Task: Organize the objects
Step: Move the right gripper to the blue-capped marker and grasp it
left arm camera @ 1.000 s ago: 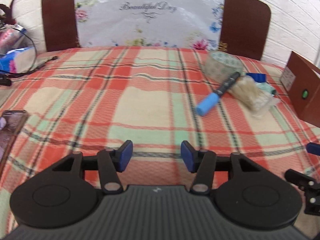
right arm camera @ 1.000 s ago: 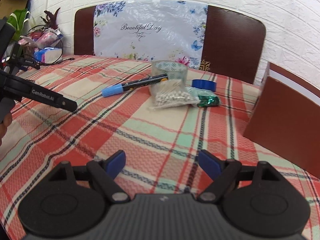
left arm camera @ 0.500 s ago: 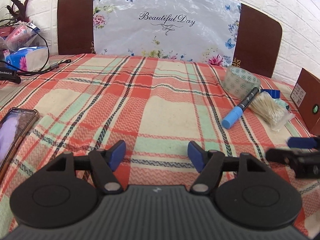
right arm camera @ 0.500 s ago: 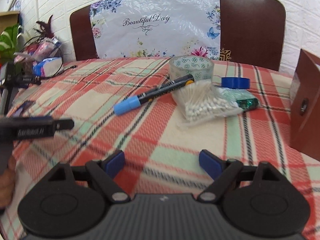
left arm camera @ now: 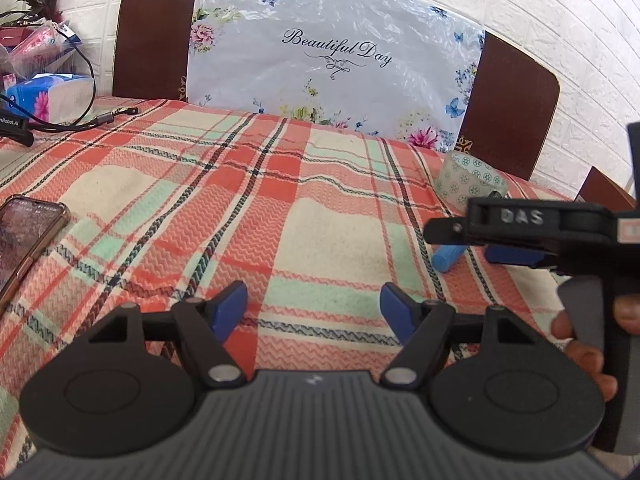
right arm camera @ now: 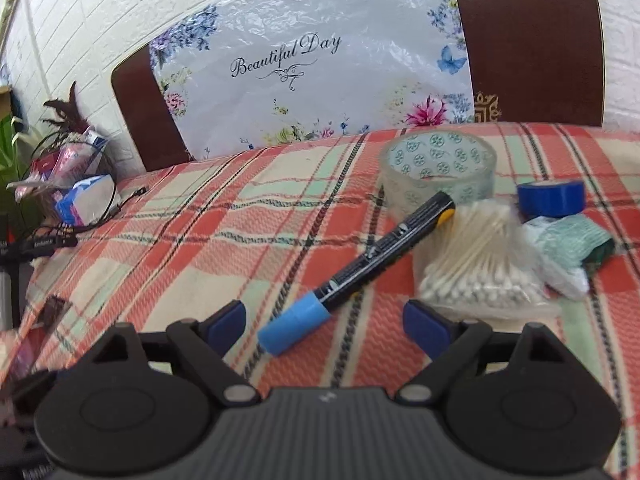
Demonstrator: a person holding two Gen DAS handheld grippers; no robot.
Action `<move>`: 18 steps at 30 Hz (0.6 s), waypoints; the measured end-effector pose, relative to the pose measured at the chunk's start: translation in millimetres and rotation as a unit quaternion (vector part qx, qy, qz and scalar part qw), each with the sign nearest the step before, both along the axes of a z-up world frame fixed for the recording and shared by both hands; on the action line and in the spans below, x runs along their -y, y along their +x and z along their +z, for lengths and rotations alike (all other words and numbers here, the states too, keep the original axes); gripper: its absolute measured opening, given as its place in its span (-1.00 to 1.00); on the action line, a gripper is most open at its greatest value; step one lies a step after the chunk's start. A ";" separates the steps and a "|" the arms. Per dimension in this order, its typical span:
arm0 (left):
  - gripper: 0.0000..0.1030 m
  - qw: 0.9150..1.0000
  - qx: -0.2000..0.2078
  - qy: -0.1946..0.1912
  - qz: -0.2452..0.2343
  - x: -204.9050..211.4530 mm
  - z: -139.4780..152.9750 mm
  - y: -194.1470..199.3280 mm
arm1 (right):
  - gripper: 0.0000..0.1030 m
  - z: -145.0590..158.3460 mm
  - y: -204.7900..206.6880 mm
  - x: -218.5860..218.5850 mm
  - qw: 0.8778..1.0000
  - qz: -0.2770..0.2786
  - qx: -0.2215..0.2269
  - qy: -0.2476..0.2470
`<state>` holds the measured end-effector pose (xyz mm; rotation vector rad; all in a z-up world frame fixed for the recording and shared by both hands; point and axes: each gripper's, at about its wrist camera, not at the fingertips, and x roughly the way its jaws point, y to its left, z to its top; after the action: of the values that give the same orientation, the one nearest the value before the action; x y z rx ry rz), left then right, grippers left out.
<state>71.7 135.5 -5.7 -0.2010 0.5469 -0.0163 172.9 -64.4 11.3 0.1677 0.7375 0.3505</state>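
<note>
A black marker with a blue cap [right arm camera: 356, 272] lies on the plaid tablecloth [right arm camera: 248, 240], cap end between my right gripper's open fingers. My right gripper [right arm camera: 325, 318] is open and empty around the cap. Beside the marker lie a clear tape roll [right arm camera: 438, 168], a bag of cotton swabs [right arm camera: 476, 264], a blue tape roll [right arm camera: 551, 198] and a green packet [right arm camera: 572, 240]. My left gripper [left arm camera: 314, 306] is open and empty above bare cloth. The right gripper's body [left arm camera: 540, 232] shows at the right of the left wrist view, hiding most of the marker; the blue cap [left arm camera: 450, 258] and tape roll [left arm camera: 470, 182] show.
A phone [left arm camera: 24, 240] lies at the left edge. A tissue pack [left arm camera: 44, 96], cables [left arm camera: 80, 120] and bags sit at the far left. A chair back with a floral plastic cover [left arm camera: 332, 60] stands behind the table. A brown box corner [left arm camera: 604, 188] is at the far right.
My right gripper has moved forward to the marker, its open fingers now either side of the blue cap. In the left wrist view it has come in much closer at the right.
</note>
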 end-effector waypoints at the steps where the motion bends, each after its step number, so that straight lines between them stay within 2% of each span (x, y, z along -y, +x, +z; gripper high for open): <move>1: 0.46 1.000 0.000 -0.001 0.000 -0.4 0.1 0.1 | 0.75 -0.7 2.3 -2.6 1.000 -0.007 0.003 0.003; 2: 0.46 1.000 0.001 -0.003 0.000 -0.7 0.0 0.1 | 0.70 -1.7 4.8 -7.2 1.000 -0.010 0.008 -0.002; 3: 0.46 1.000 0.001 -0.004 0.001 -0.9 0.0 -0.2 | 0.44 -2.4 6.0 -12.6 1.000 -0.010 0.016 -0.018; 4: 0.46 1.000 0.001 -0.004 0.001 -1.0 -0.1 -0.1 | 0.27 -3.2 6.2 -17.6 0.999 -0.013 0.024 -0.042; 5: 0.46 1.000 0.001 -0.004 0.001 -1.1 -0.3 0.1 | -0.01 -4.0 5.8 -20.3 0.998 -0.013 0.031 -0.059; 9: 0.46 1.000 0.001 -0.004 0.000 -1.5 -0.4 0.6 | -0.22 -2.0 -0.3 -10.5 0.998 -0.002 0.032 -0.048; 13: 0.46 1.000 0.001 -0.004 0.000 -1.7 -0.5 0.6 | -0.27 4.0 -22.4 4.4 0.999 0.012 0.034 -0.038; 17: 0.47 1.000 -0.001 0.003 0.000 -1.0 -0.6 0.7 | -0.30 10.5 -59.3 22.2 0.998 0.053 0.021 -0.019; 18: 0.48 1.000 -0.002 0.005 -0.001 -0.5 -0.5 0.9 | -0.47 9.6 -68.4 24.7 0.998 0.066 0.008 -0.017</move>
<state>72.6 136.0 -6.3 -0.1900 0.5514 -0.0149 104.6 -89.1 21.0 0.0833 0.7409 0.4647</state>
